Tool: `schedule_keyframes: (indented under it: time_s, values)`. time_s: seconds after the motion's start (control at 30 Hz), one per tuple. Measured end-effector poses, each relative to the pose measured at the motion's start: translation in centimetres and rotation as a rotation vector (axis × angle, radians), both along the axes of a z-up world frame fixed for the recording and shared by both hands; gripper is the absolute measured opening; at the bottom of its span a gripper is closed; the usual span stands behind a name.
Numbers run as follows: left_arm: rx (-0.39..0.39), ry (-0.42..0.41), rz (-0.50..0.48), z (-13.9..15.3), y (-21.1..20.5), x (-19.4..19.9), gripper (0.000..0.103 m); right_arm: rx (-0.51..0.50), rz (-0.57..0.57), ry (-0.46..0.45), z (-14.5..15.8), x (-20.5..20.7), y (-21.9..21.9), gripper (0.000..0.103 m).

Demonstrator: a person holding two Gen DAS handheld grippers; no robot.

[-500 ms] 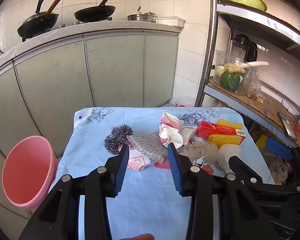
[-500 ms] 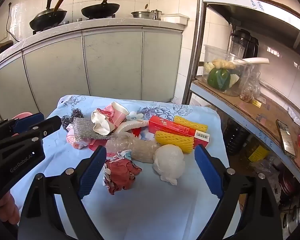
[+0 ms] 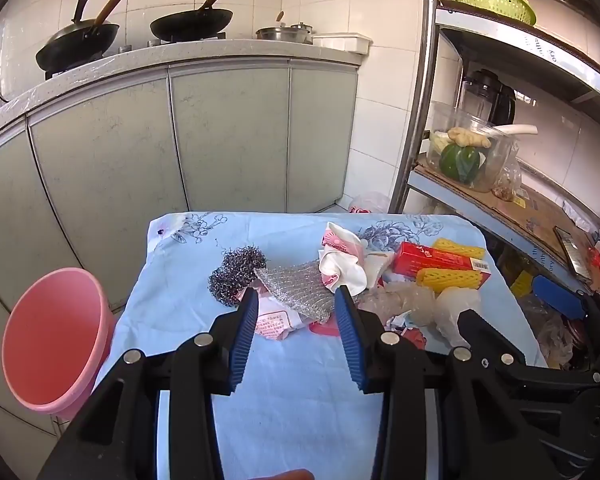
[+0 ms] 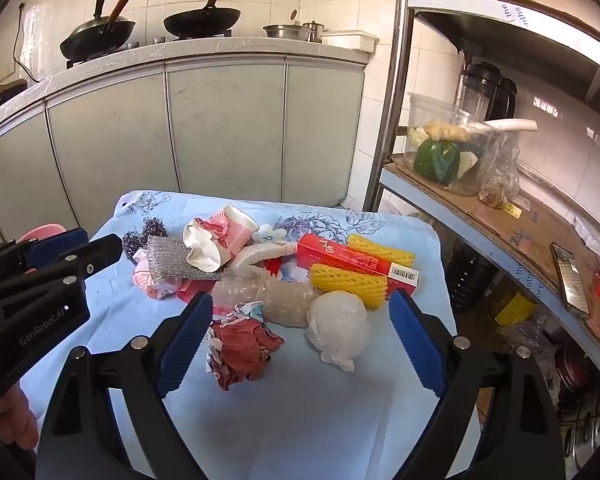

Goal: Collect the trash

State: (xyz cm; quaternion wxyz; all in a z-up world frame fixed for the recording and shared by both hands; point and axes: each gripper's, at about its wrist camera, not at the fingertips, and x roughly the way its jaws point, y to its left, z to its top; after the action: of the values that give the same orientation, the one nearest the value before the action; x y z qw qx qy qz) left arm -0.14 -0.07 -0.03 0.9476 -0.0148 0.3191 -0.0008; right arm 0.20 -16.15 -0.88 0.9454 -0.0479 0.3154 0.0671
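A heap of trash lies on the table's pale blue cloth: dark steel wool, a silver mesh scourer, a crushed pink paper cup, a red box between two yellow foam nets, a clear plastic wad, a white plastic ball and crumpled red paper. My left gripper hovers open just short of the scourer and a pink wrapper. My right gripper stands wide open above the red paper and white ball, holding nothing.
A pink bin stands at the table's left edge. Grey cabinets with woks on the counter lie behind. A metal shelf rack with a vegetable container and a phone flanks the right side. A hand holds the left gripper's handle.
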Motion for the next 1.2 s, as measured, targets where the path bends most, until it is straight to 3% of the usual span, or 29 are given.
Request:
schedule_keyframes:
  time_s: [1.2]
  values:
    - [-0.015, -0.021, -0.005, 1.0, 0.6, -0.9, 0.039, -0.014, 0.006, -0.045, 1.3, -0.9, 0.3, 0.090]
